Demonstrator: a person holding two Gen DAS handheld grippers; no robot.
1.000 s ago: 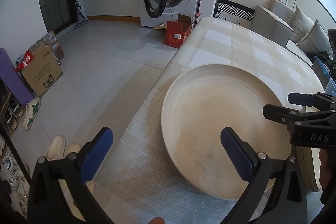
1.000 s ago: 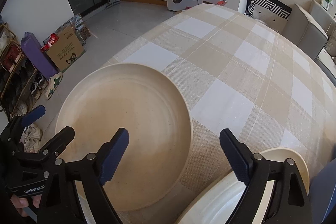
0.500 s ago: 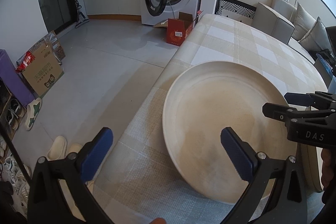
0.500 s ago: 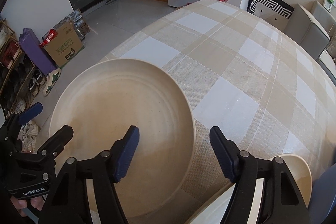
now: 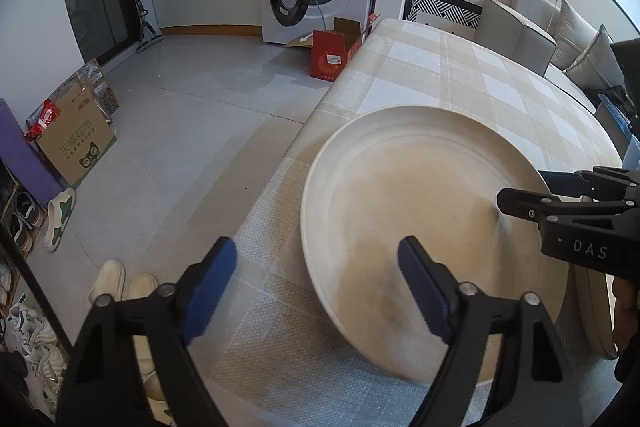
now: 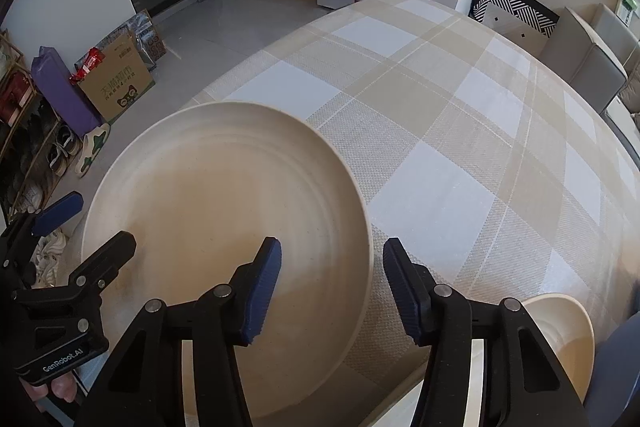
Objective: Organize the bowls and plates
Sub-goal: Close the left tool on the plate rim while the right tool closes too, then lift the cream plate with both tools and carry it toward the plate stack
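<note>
At table's near-left corner, both grippers closing since a second ago: right gripper (image 6: 331, 285) straddles big plate (image 6: 224, 227) rim, left gripper (image 5: 316, 285) likewise; neither clamped yet — lift looks imminent.

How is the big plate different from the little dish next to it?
The big plate is wide and nearly flat; the little dish is much smaller and looks deeper. The big plate has its edge between the closing right claw fingers; the little dish sits off to the side, untouched. Both are cream and sit on the checked tablecloth.
</note>
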